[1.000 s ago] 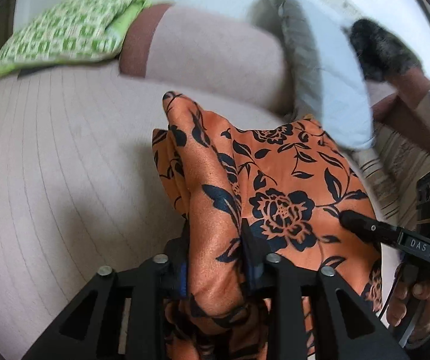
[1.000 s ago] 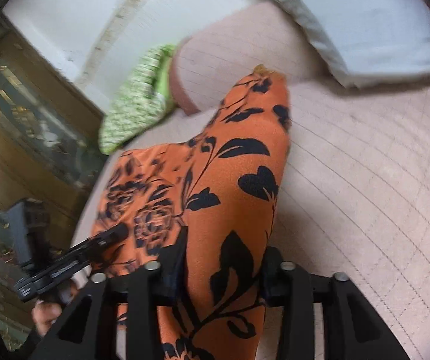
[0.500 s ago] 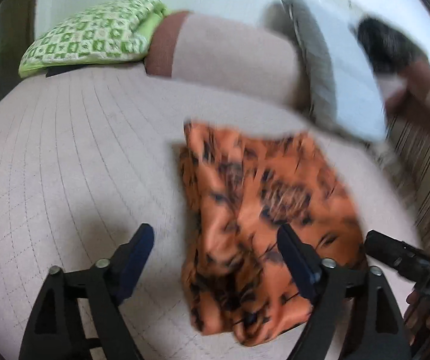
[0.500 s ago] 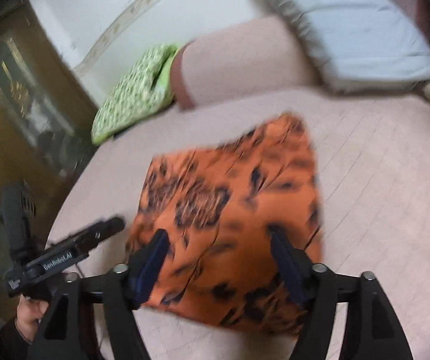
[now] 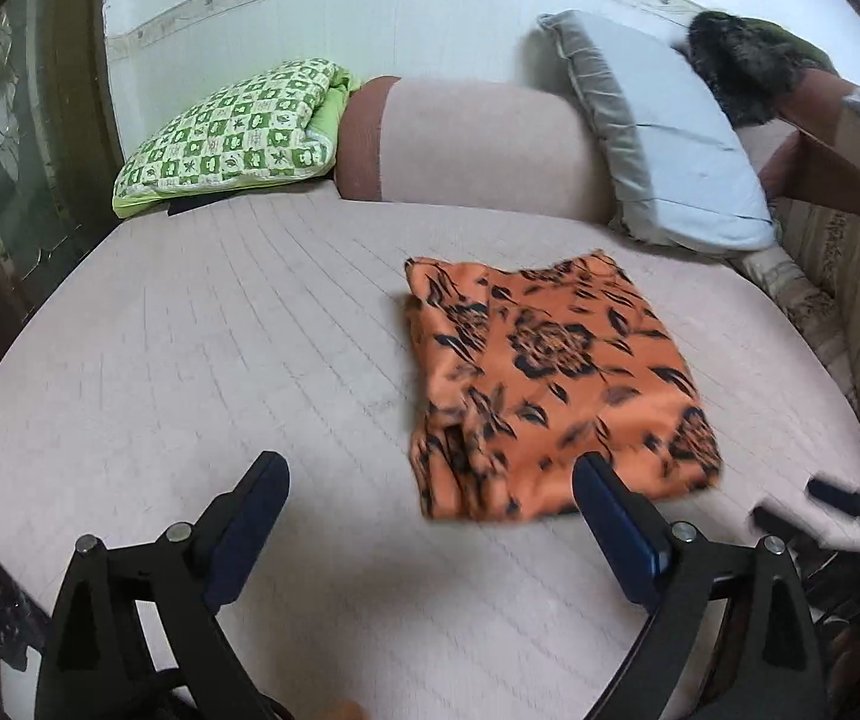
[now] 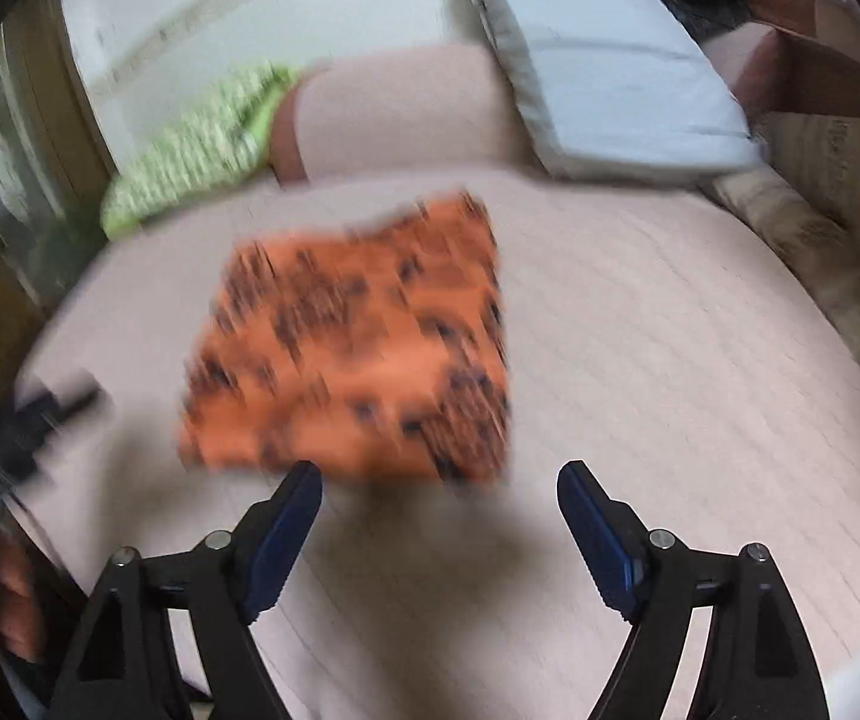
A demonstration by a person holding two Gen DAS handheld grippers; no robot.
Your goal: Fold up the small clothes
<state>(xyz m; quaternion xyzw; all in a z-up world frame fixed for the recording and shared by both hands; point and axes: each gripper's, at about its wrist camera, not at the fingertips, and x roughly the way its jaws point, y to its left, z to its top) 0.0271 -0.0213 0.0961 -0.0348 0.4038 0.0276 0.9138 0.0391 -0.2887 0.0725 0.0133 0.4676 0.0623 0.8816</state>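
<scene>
Left gripper (image 5: 430, 480) and right gripper (image 6: 439, 480) look alike: black angular plastic arms with triangular cut-outs. Silver screw heads dot the arms, and dark blue pads (image 5: 616, 516) line the fingers.

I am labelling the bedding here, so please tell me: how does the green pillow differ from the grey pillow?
The green pillow has a checked green and white print; the grey pillow is plain pale grey with a darker edge. The green pillow lies at the far left by the wall; the grey pillow leans at the far right. Both touch the pink bolster between them, beyond the orange cloth.
</scene>
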